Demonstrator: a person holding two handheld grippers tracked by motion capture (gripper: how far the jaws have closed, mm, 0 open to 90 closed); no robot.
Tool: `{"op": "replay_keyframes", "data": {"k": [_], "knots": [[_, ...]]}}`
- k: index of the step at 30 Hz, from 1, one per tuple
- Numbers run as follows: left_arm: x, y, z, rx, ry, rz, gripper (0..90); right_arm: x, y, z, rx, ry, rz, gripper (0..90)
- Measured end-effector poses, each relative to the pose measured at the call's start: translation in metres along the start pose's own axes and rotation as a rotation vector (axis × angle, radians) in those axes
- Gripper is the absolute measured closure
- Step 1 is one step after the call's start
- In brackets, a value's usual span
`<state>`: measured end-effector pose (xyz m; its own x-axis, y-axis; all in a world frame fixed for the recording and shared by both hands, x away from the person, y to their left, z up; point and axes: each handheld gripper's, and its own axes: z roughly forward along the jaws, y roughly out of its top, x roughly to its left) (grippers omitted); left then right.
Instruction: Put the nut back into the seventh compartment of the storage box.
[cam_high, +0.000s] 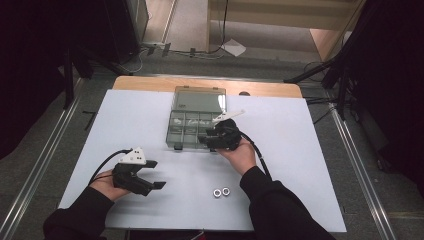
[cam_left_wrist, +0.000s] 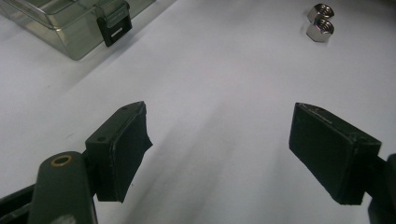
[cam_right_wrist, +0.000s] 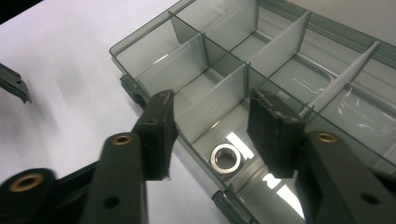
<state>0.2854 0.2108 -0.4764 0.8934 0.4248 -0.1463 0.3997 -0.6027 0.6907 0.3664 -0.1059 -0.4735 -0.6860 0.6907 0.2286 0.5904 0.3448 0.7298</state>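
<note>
The high view looked forward and down from above the person's side onto the white bench (cam_high: 150, 115), taking in all of it from well back. The left gripper view sat low and close over the bench, facing two nuts (cam_left_wrist: 321, 22) and a corner of the compartment box (cam_left_wrist: 70, 25). The right gripper view looked steeply into that box (cam_right_wrist: 140, 51) from very near. All three shared the box.

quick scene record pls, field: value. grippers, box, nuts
work: putting nuts into a compartment box
right gripper: open, over the box's near edge, nothing between its jaws
left gripper: open, empty, over the table
box: clear, divided, lid open
nut in box: one, lying in a near compartment below the right jaws
loose nuts: two, side by side on the table near the front
table: white top
</note>
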Motion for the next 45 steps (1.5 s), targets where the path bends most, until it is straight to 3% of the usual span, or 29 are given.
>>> {"op": "replay_keyframes", "data": {"k": [4,9,10,17,21,32,45], "knots": [[0.001,0.001,-0.001,0.002,0.006,0.001,19.7,0.002,-0.001,-0.003,0.017,0.015,-0.014,43.9],[0.001,0.001,0.000,0.002,0.007,0.005,19.8,0.005,-0.002,-0.009,-0.007,0.024,-0.056,39.4],[0.001,0.002,-0.002,0.022,0.010,0.010,19.7,0.006,-0.003,-0.011,-0.012,0.023,-0.062,39.2],[0.001,0.003,-0.001,0.021,0.008,0.013,19.7,0.010,-0.005,-0.026,-0.034,0.054,-0.090,37.1],[0.001,0.003,0.000,-0.006,0.001,0.010,19.7,0.013,-0.007,-0.031,-0.042,0.076,-0.108,35.3],[0.002,0.003,-0.001,-0.003,0.007,0.011,19.7,0.024,-0.016,-0.046,-0.049,0.136,-0.190,32.7],[0.002,0.002,-0.001,0.002,0.008,0.012,19.7,0.026,-0.028,-0.057,-0.058,0.152,-0.204,32.8]]}}
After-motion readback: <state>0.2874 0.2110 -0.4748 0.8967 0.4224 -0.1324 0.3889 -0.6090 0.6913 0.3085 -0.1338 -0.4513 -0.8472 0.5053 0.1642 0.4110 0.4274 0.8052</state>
